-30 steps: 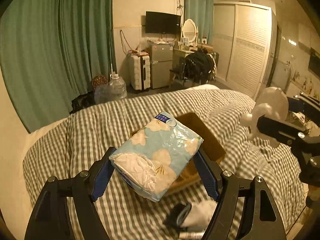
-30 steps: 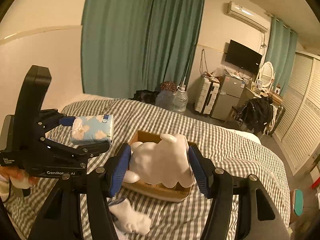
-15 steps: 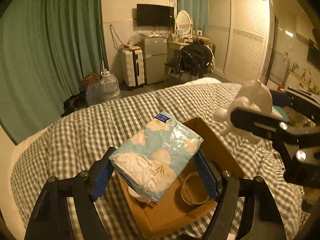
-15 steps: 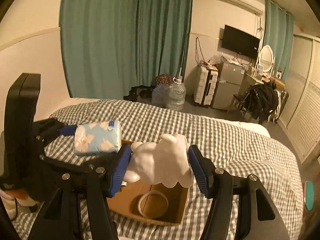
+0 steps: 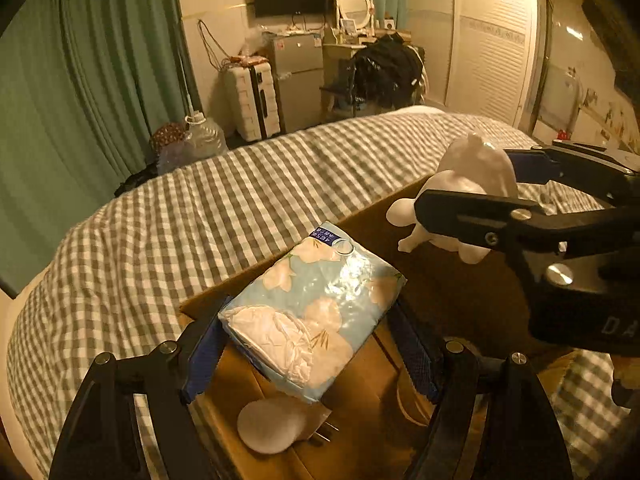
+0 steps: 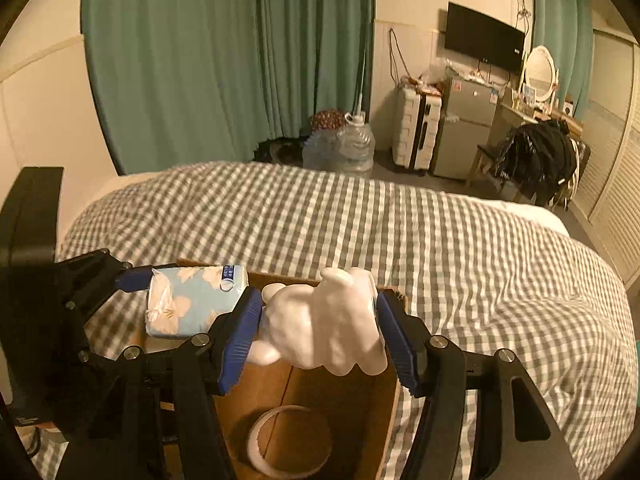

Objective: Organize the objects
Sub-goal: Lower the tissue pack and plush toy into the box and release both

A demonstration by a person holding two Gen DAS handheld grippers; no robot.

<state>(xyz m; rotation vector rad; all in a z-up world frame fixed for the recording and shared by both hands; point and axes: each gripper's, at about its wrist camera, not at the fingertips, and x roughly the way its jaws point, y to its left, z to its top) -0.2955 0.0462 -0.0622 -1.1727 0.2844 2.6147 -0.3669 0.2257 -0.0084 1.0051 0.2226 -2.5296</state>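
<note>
both claws are loaded and hanging right over the cardboard box [image 6: 384, 412] on the checked bedspread [image 6: 460, 240]. nearest the left camera, the left gripper [image 5: 312, 340] is clamped on the tissue pack [image 5: 316, 312], blue pads squeezing its two long sides, so the pack's long axis runs away from the camera, out along the fingers. the box floor sits straight below it, so my guess is the coming move is basically lower and let go, no sideways travel needed.

the right gripper [image 6: 320, 332] is clamped on the white figurine [image 6: 324, 328], pads on either flank, also above the box opening and toward its far wall. the two loads are side by side, pack on the left, figurine on the right, near each other but not touching.

what each view adds: the left one shows a pale round thing [image 5: 272, 426] lying in the box right under the pack, which the right view hides behind the left claw. the right one looks down on a tape roll [image 6: 288, 440] on the box floor beneath the figurine, only partly seen from the left. so both drops probably land on or beside stuff already in there.
</note>
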